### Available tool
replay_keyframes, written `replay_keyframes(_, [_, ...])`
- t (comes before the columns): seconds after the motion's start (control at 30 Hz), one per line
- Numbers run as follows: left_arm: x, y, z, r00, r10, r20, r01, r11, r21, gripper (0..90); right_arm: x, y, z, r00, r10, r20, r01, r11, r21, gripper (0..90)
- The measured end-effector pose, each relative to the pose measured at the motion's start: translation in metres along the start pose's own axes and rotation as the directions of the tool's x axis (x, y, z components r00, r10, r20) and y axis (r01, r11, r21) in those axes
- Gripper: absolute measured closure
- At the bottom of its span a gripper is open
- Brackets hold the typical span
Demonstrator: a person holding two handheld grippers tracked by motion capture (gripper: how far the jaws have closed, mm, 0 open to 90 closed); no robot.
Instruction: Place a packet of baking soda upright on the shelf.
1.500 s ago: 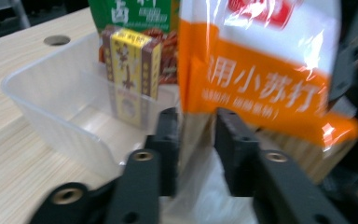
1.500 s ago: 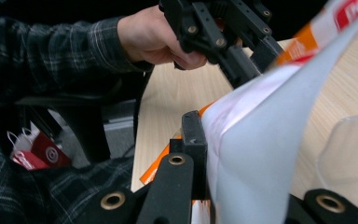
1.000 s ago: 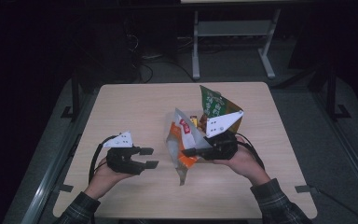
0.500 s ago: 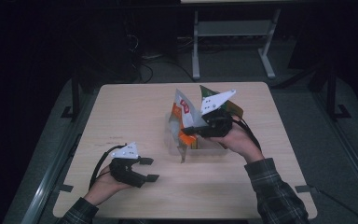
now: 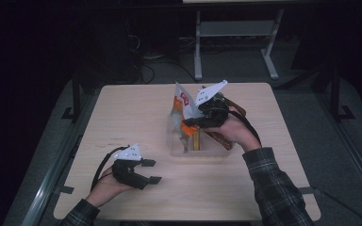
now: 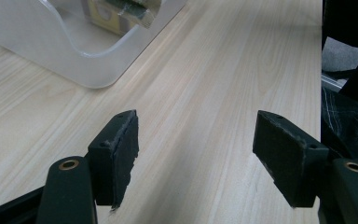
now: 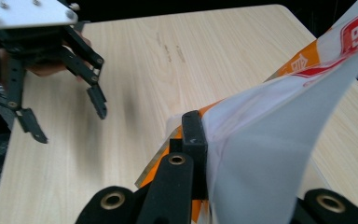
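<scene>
R gripper (image 5: 195, 121) is clamped on the white-and-orange printed plastic snack bag (image 5: 183, 106), holding it upright over the clear plastic tub (image 5: 181, 149) mid-table; looks ~halfway, bag not yet lowered in w/ the packet already inside. L gripper (image 5: 152, 171) has just been opening, jaws wide w/ nothing between, resting near front-left of the light wood table (image 5: 132, 108).

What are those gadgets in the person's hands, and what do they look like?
Each is a black hand-held gripper with two flat jaws on jointed bars with brass-coloured pins. The left gripper and right gripper each carry a pale three-cornered plate on top and trail a black cable. The sleeves are dark plaid.
</scene>
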State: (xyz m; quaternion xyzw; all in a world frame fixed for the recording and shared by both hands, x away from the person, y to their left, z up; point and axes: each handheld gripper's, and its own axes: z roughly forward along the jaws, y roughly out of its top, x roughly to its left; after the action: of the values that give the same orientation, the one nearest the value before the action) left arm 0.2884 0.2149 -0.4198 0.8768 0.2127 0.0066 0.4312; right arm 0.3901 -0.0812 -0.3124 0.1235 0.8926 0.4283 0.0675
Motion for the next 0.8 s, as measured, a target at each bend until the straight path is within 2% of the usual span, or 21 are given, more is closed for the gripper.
replay_keyframes(0.03, [0.0,0.0,0.0,1.0,0.0,0.001,0.0,1.0,0.001,30.7,-0.002,-0.001,0.001,0.9999,-0.009,0.005,0.009,1.0,0.006,90.0])
replay_keyframes(0.07, [0.0,0.0,0.0,1.0,0.003,0.001,-0.003,1.0,0.004,30.6,-0.002,-0.001,0.001,1.0,0.009,0.002,-0.009,1.0,0.009,90.0])
replay_keyframes(0.1, [0.0,0.0,0.001,1.0,0.0,0.003,0.0,1.0,0.006,30.7,-0.004,-0.002,0.002,0.9999,-0.003,0.013,0.003,1.0,0.012,90.0])
replay_keyframes(0.27, [-0.001,-0.001,0.003,0.9999,-0.007,0.01,0.007,1.0,0.007,30.6,-0.006,-0.005,0.004,0.9995,0.002,0.032,-0.003,0.999,0.045,90.0])
replay_keyframes(0.3, [-0.001,0.0,0.003,0.9999,-0.004,0.011,0.004,0.9999,0.01,30.6,-0.008,-0.006,0.006,0.9993,-0.018,0.032,0.016,0.999,0.05,90.0])
replay_keyframes(0.33, [-0.001,0.0,0.004,0.9999,-0.006,0.012,0.006,0.9999,0.009,30.6,-0.008,-0.006,0.006,0.9992,-0.018,0.037,0.016,0.998,0.063,90.0])
replay_keyframes(0.37, [-0.001,0.0,0.005,0.9999,-0.007,0.012,0.007,1.0,0.006,30.6,-0.007,-0.006,0.007,0.9995,0.006,0.033,-0.008,0.997,0.074,90.0])
replay_keyframes(0.4, [-0.001,0.0,0.005,0.9999,-0.007,0.015,0.007,0.9999,0.009,30.6,-0.009,-0.008,0.01,0.9989,-0.035,0.032,0.032,0.996,0.086,90.0])
replay_keyframes(0.53, [-0.001,-0.001,0.005,0.9998,-0.003,0.019,0.002,0.9998,0.019,30.3,-0.007,-0.011,0.019,0.9987,-0.039,0.033,0.034,0.991,0.131,90.0])
replay_keyframes(0.67, [-0.001,-0.001,0.005,0.9998,0.003,0.02,-0.004,0.9997,0.023,30.2,-0.008,-0.016,0.028,0.9994,-0.019,0.028,0.015,0.989,0.15,90.0])
replay_keyframes(0.8, [-0.001,-0.001,0.007,0.9997,0.003,0.024,-0.004,0.9995,0.03,30.1,-0.009,-0.019,0.029,0.9997,0.013,0.021,-0.016,0.991,0.133,89.9])
